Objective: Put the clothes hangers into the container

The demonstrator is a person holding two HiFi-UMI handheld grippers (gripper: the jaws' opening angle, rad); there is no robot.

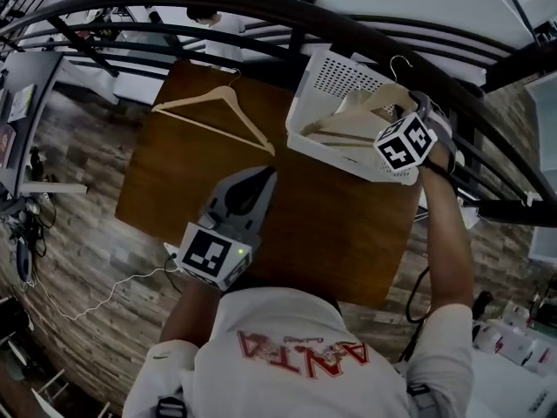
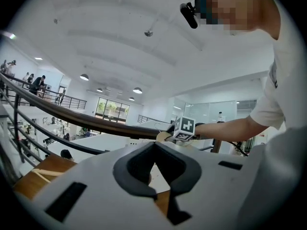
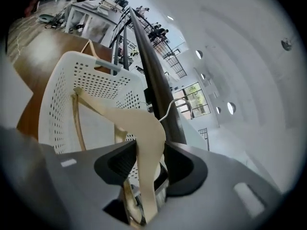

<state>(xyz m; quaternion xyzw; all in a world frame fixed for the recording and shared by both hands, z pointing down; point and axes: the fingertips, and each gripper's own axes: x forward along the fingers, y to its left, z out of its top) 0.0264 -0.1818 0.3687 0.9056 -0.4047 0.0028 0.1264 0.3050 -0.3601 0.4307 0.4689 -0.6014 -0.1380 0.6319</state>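
On the brown table (image 1: 331,225) stands a white perforated container (image 1: 324,85). My right gripper (image 1: 416,111) is over its right end, shut on a pale wooden hanger (image 1: 361,111) that slants down inside the container. In the right gripper view the pads clamp the hanger (image 3: 139,123) at its shoulder, just below the metal hook (image 3: 175,107), with the container wall (image 3: 57,95) beyond. A second wooden hanger (image 1: 218,111) lies flat on the table's far left. My left gripper (image 1: 264,178) hovers over the table's middle, its tips together with nothing between them (image 2: 154,147).
A dark curved handrail (image 1: 261,11) with thinner bars runs right behind the table and container. Wood-pattern floor surrounds the table, with a white cable (image 1: 104,299) trailing at the left. The person's right forearm (image 1: 448,242) reaches along the table's right side.
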